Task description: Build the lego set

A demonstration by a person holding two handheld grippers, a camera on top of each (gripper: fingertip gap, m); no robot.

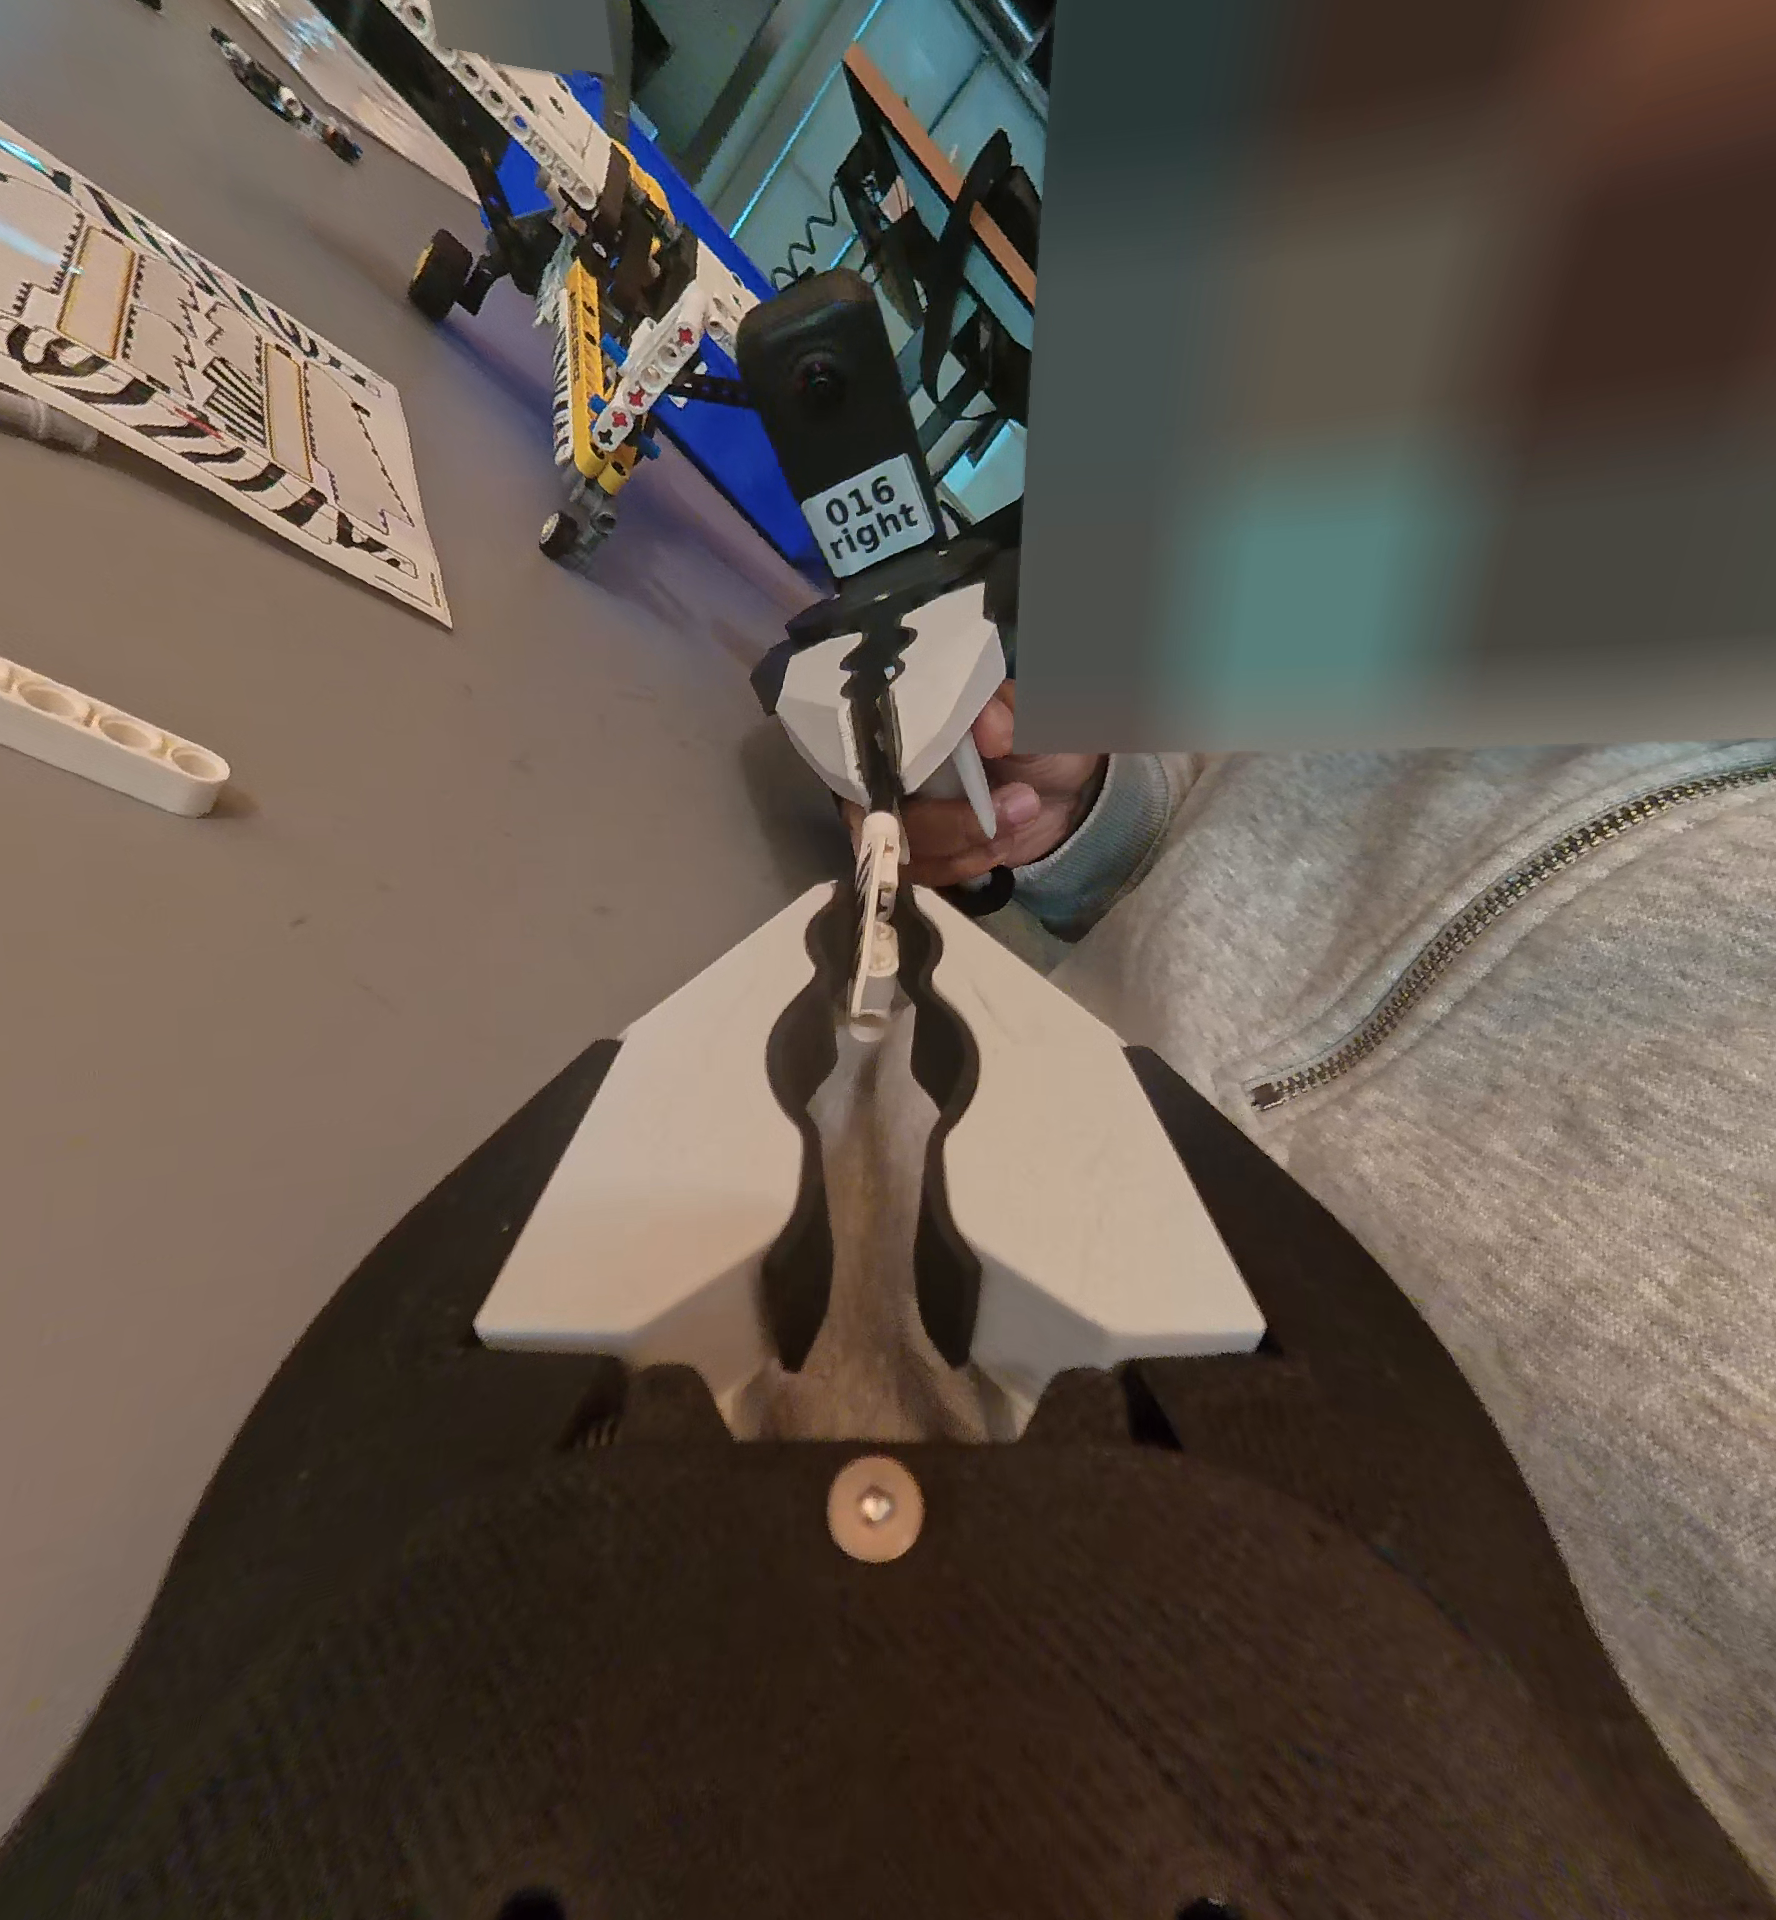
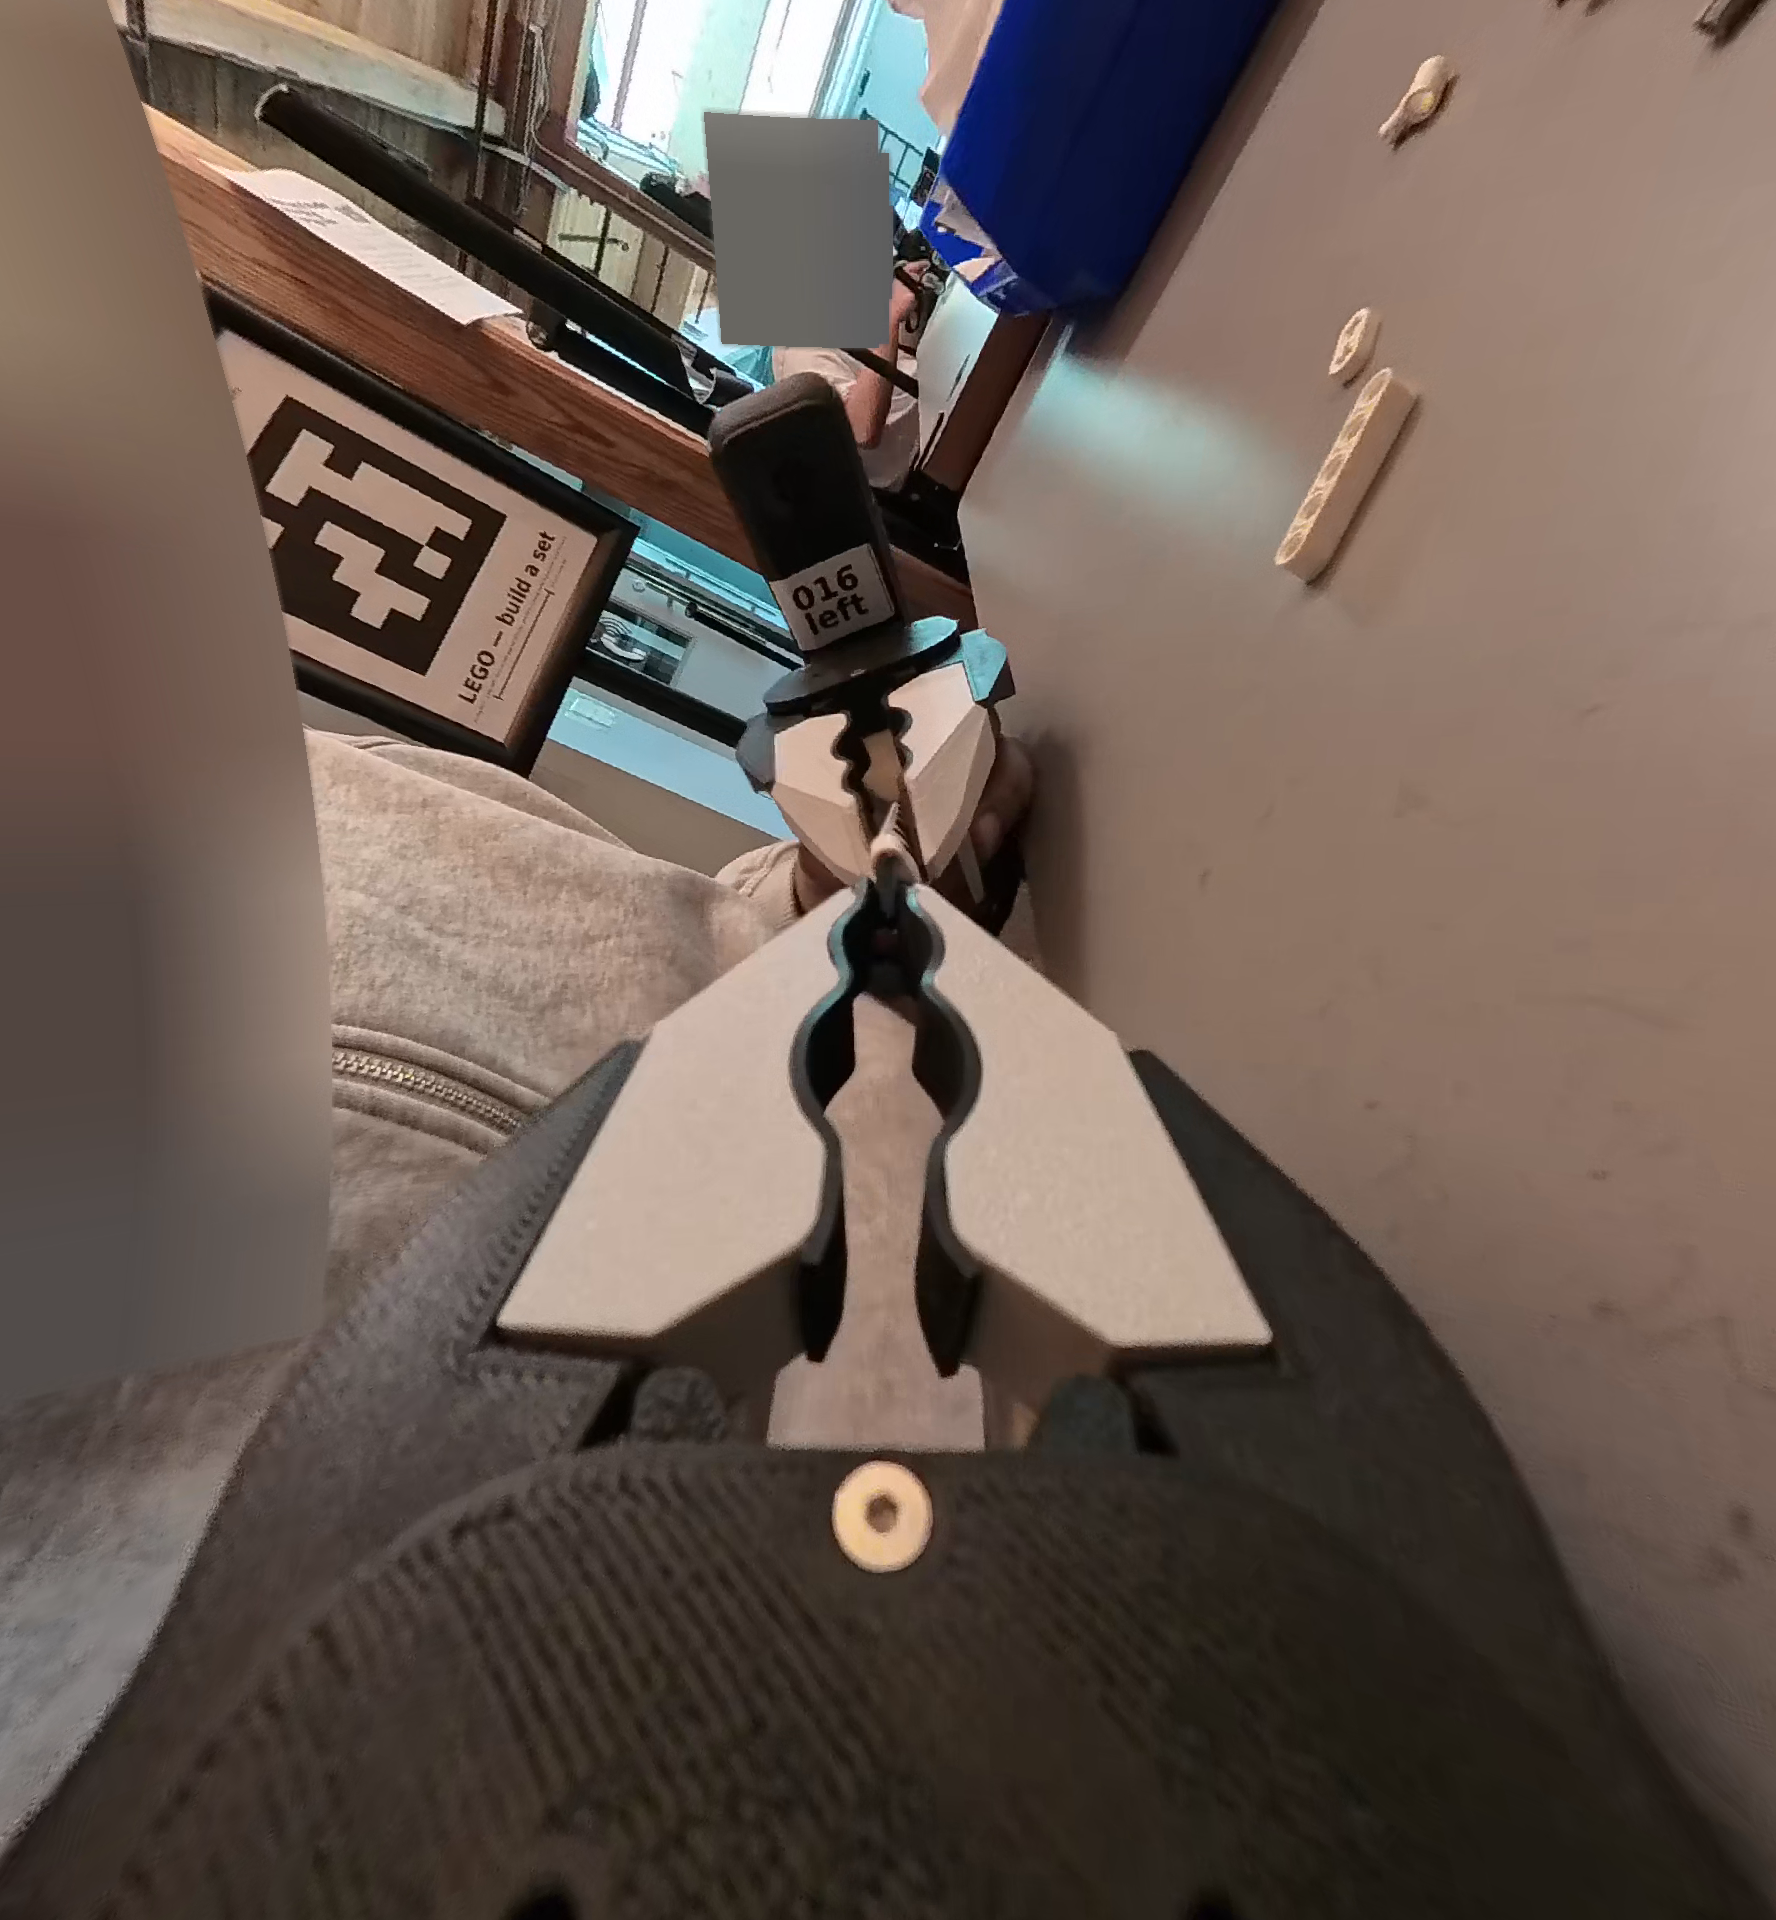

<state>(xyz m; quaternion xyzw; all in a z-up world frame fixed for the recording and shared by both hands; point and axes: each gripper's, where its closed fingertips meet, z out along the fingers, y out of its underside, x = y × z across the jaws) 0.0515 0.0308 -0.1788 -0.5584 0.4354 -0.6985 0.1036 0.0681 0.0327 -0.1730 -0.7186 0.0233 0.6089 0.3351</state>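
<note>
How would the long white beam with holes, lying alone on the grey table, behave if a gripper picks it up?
The white beam looks like rigid plastic, so it probably stays stiff and will not bend. It is thin and full of holes, so it is likely light. It lies flat on the table with flat sides, so it should slide, not roll, though its smooth surface may slip between the fingers.
</note>
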